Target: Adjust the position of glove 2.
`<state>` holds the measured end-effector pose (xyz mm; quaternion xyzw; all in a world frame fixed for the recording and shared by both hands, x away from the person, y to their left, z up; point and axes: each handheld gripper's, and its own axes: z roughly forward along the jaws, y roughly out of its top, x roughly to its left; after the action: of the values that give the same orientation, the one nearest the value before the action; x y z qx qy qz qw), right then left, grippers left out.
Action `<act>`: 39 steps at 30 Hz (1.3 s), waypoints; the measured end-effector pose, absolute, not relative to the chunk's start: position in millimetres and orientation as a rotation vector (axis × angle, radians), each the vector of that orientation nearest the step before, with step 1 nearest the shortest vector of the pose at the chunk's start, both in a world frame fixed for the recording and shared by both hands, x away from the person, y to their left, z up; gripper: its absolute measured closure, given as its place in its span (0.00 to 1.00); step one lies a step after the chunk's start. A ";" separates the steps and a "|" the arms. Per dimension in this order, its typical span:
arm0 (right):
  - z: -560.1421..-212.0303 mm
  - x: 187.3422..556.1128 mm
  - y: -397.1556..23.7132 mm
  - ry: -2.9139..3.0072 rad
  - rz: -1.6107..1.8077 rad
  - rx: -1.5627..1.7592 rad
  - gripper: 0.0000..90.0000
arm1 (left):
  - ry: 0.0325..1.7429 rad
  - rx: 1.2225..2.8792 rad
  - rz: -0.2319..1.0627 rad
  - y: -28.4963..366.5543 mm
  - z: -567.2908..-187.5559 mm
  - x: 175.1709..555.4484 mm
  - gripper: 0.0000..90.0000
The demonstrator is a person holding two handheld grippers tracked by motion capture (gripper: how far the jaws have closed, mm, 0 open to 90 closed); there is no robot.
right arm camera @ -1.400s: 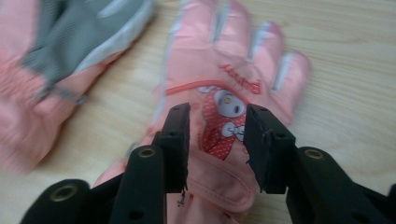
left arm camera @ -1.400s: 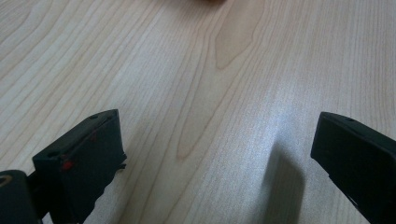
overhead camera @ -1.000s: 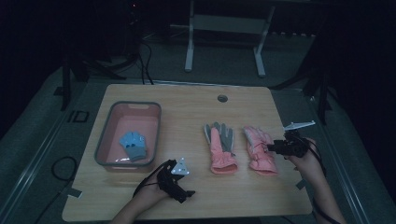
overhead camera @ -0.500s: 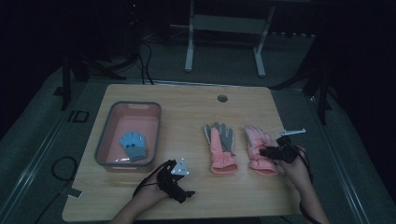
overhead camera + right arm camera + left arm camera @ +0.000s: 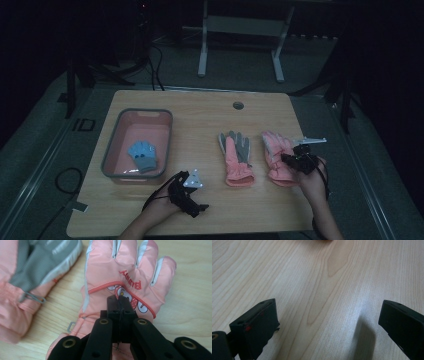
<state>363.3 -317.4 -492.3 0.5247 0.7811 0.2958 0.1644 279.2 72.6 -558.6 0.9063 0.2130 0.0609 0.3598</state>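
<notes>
Pink glove [image 5: 122, 287], right of its mate [image 5: 237, 159] and well right of the grey bin [image 5: 137, 143], sits pinched in my right gripper [image 5: 119, 298], whose jaws have just closed on its fabric. One blue glove [image 5: 142, 155] is binned; my left gripper [image 5: 329, 322] idles agape.

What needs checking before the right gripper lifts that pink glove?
1. Right gripper jaws, just closed, pinch the back of the right-hand pink glove: ok.
2. How much fabric is pinched: cannot tell.
3. Other pink glove lies apart, not caught: ok.
4. Bin has room beside the blue glove: ok.
5. Left gripper open, resting over bare table: ok.
</notes>
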 end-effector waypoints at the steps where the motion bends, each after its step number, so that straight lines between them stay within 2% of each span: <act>1: -486.1 363.4 -316.0 2.212 0.847 1.496 1.00 | 0.551 2.333 0.155 72.9 -558.4 279.2 0.03; 9: -435.2 358.6 -296.6 2.134 0.895 1.445 1.00 | 0.549 2.339 0.158 72.6 -558.9 279.2 0.03; 19: -413.6 356.2 -253.2 2.161 0.968 1.360 0.99 | 0.550 2.334 0.163 71.9 -559.7 278.8 0.03; 31: -416.1 347.9 -203.0 2.194 0.998 1.360 0.99 | 0.538 2.342 0.165 71.5 -559.0 277.9 0.03; 39: -437.3 342.5 -179.4 2.203 0.954 1.392 0.99 | 0.539 2.338 0.166 71.7 -558.4 277.7 0.03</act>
<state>342.5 -179.4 -437.3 0.4931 0.7805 0.3382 0.1824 277.7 71.7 -558.4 0.9069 0.2092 0.0644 0.3600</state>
